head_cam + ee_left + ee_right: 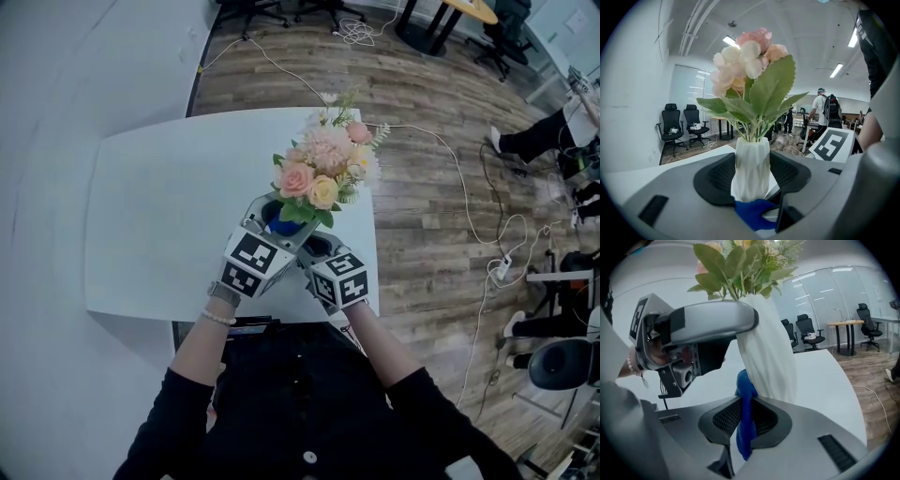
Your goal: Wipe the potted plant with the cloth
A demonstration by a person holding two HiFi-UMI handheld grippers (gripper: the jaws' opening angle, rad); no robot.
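From the head view, a white table (159, 216) stands on a wood floor (422, 103), across which a pale cable (466, 192) trails. The potted plant (323, 173), a bunch of pink and cream flowers with green leaves, is over the table's near right part, just ahead of the two grippers. The left gripper (270, 214) reaches up to it from the near side, and the right gripper (315, 246) sits just beside it on the right, their marker cubes almost touching. A bit of blue cloth (279, 223) shows under the leaves. In the left gripper view, the two jaws are clamped on either side of the ribbed white vase (751, 168), which stands upright between them. The cloth (754, 213) is bunched against the vase's lower front. Two black office chairs (682, 126) stand by the far wall. In the right gripper view, the jaws are pinched together on the cloth (746, 420), which hangs as a folded strip and presses against the vase (768, 352) low on its side. The vase leans in this view, with the left gripper (701, 326) holding it from the left. Whether its base touches the table cannot be told.
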